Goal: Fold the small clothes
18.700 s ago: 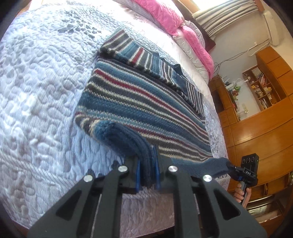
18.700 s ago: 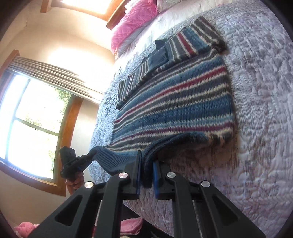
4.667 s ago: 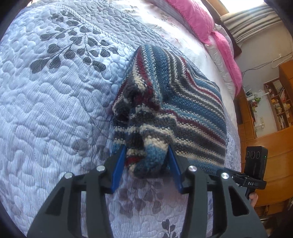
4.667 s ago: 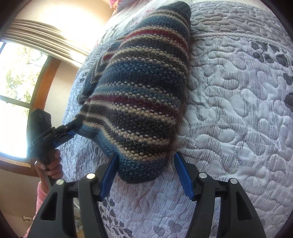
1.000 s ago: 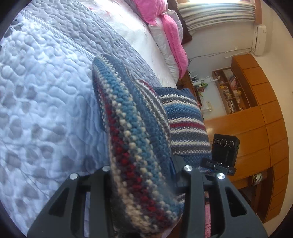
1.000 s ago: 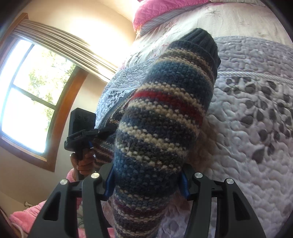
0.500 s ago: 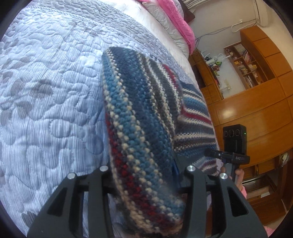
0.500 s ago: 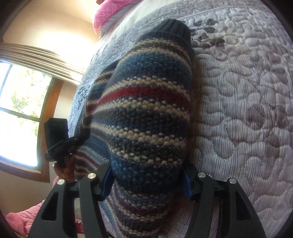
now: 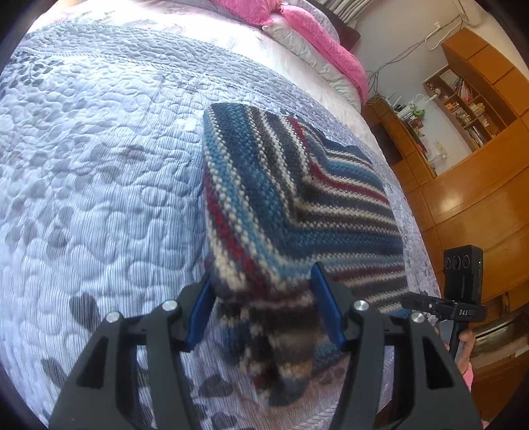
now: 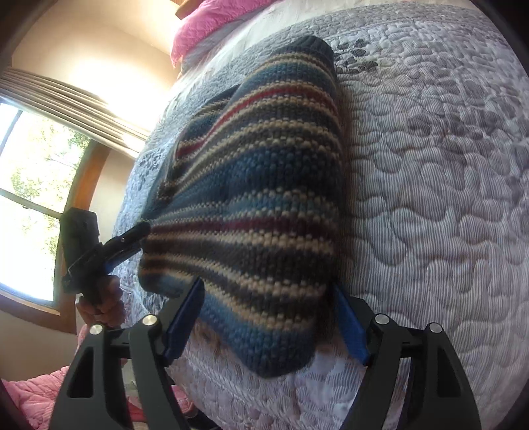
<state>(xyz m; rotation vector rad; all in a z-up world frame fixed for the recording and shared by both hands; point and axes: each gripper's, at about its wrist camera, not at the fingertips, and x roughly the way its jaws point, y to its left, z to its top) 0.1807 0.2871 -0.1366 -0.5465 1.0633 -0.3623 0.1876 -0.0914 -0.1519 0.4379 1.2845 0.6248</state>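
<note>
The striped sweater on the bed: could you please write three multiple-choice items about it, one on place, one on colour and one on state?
1. Where does the sweater lie?
A. on a quilted bedspread
B. on a wooden floor
C. in a drawer

2. What colour are the pillows at the head of the bed?
A. green
B. pink
C. black

3. How does the left hand-held gripper stand?
A. shut with nothing in it
B. out of view
C. its blue fingers spread either side of the folded sweater's near end

Answers: 1 A, the grey quilted bedspread lies under it; 2 B, they show bright pink; 3 C, the knit bulges between the spread fingers.
</note>
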